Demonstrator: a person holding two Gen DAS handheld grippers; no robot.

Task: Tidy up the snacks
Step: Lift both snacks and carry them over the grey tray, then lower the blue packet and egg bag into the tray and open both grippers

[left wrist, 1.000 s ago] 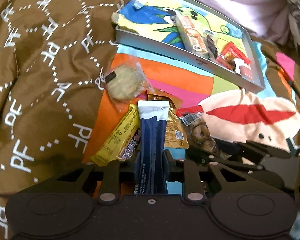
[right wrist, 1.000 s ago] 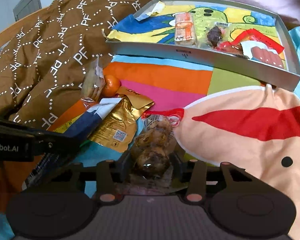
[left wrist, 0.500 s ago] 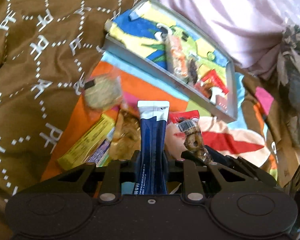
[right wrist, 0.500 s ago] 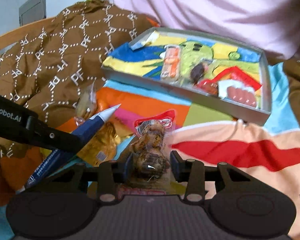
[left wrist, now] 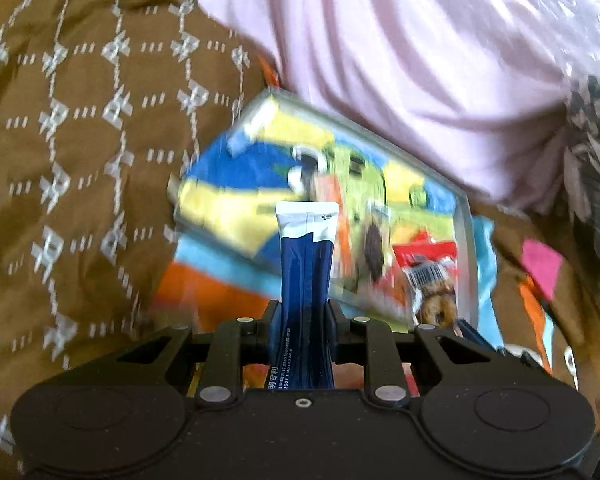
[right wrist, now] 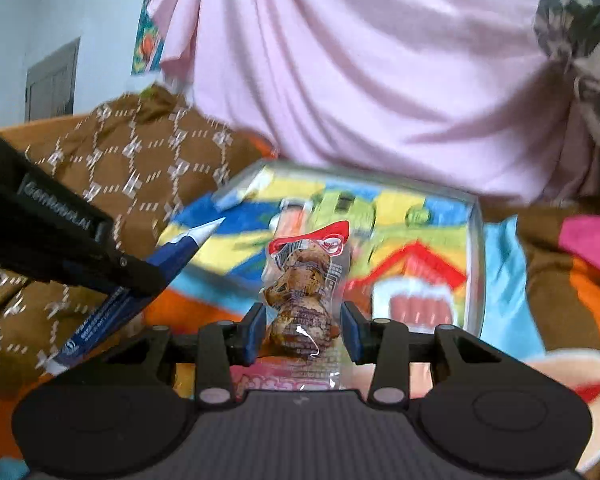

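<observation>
Snacks, two held aloft before the tray (right wrist: 474,264). Blue sachet (left wrist: 306,264): light, limp, slick; left tool (left wrist: 303,320) clamps its lower half. Clear egg pack (right wrist: 304,292): lumpy, crushable; right tool (right wrist: 302,336) pinches its base.

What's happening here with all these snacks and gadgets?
A person is tidying snacks with two handheld grippers. The left gripper clamps a blue stick packet, and the right gripper clamps a clear pack of brown snacks. Both are held up in front of the grey tray, which already holds several snacks.
</observation>
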